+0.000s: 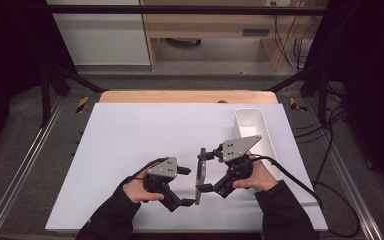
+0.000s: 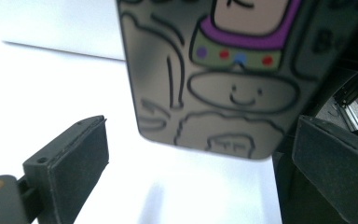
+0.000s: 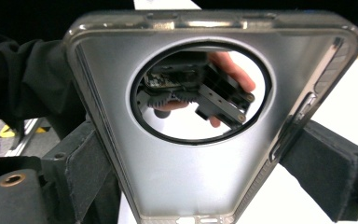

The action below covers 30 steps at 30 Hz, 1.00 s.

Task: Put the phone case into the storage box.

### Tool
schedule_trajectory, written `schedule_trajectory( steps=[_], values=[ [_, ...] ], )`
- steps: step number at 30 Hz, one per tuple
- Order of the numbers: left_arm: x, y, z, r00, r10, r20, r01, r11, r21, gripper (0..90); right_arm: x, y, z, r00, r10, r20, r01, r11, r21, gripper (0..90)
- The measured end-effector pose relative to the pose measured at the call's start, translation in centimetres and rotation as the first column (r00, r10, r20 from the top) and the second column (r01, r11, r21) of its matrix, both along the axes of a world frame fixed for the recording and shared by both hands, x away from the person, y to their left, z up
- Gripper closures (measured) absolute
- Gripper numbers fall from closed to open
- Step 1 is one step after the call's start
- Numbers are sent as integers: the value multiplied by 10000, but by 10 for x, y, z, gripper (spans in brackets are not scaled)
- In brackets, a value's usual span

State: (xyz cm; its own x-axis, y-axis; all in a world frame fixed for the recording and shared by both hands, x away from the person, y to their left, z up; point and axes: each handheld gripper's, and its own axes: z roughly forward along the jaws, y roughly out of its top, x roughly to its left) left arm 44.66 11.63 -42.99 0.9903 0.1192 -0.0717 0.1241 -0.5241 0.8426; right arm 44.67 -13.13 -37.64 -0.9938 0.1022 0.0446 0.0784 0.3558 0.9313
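The right tool [image 1: 203, 170] grips a phone case [image 1: 200, 175] near the counter's [image 1: 130, 135] front edge. The left tool [image 1: 184, 186] gapes beside it. Cartoon drawings, no readable words.

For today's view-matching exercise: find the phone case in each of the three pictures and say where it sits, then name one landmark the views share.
High view: the phone case stands on edge at lower centre, between the two grippers.
Left gripper view: its cartoon-printed back fills the upper middle, beyond the open jaws.
Right gripper view: its inner side with the round camera hole spans the centre, clamped between the jaws.
Shared landmark: the white table.
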Motion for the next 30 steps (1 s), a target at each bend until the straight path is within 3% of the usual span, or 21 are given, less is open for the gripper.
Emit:
schedule_trajectory(
  steps=[8,15,18,30],
  values=[
    [2,23,5,9943,1040,254,-1027,9936,-477,24,2,-12,6,9959,-874,243,871,9961,114,118],
    [5,46,7,9720,2309,431,-2264,9698,-912,17,3,-24,13,9833,-1781,362,1764,9832,472,117],
    [6,56,6,9577,2841,451,-2788,9554,-970,21,3,-31,15,9750,-2196,338,2173,9742,612,117],
    [7,94,0,8837,4660,445,-4542,8766,-1592,23,3,-47,27,9371,-3456,482,3391,9346,1077,117]
  ],
)
